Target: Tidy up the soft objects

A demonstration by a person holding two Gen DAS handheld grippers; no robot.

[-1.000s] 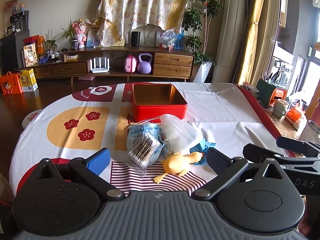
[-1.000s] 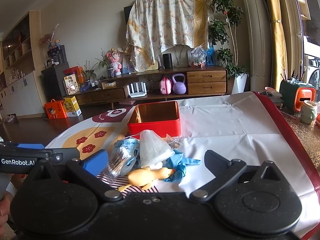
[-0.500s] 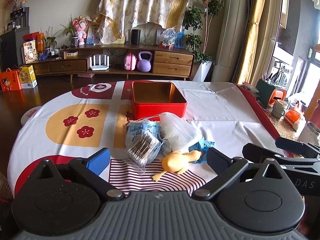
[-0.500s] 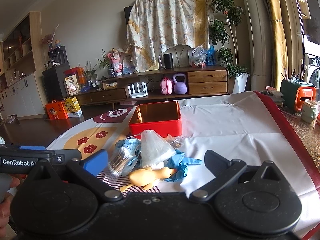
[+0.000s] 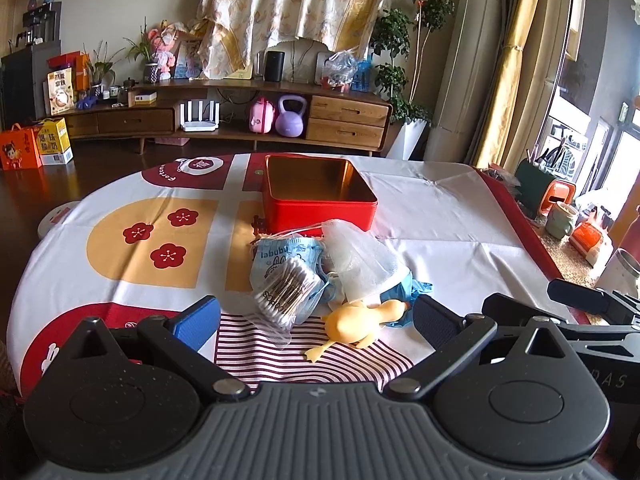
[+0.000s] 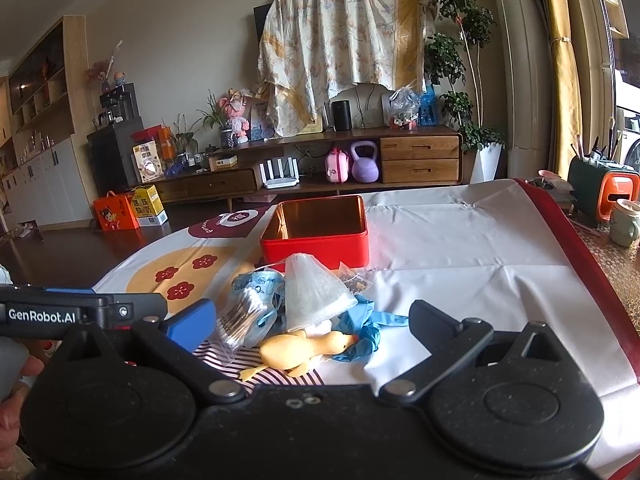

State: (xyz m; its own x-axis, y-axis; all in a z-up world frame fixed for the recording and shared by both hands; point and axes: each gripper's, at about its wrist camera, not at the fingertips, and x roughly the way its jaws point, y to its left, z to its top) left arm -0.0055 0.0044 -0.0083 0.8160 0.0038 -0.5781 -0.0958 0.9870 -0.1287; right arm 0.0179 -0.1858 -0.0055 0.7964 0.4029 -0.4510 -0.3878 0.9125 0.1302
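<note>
A pile of soft things lies on the table in front of an open, empty red tin (image 5: 318,196) (image 6: 318,232). The pile holds a yellow rubber duck (image 5: 356,322) (image 6: 304,350), a bag of cotton swabs (image 5: 286,292) (image 6: 240,318), a light blue packet (image 5: 280,252) (image 6: 256,284), a clear plastic bag (image 5: 360,258) (image 6: 312,290) and a blue glove (image 5: 416,290) (image 6: 366,326). My left gripper (image 5: 316,316) is open and empty, just short of the pile. My right gripper (image 6: 314,322) is open and empty, just short of the duck.
The table wears a white cloth (image 5: 440,216) with red and yellow prints. Its red edge (image 6: 592,264) runs along the right. A mug (image 6: 624,224) and orange holder (image 6: 616,196) stand beyond it. A TV cabinet (image 5: 224,116) lines the far wall.
Both grippers have shifted only slightly; the pile and the tin sit a touch lower in the left view. Nothing was taken hold of or moved.
</note>
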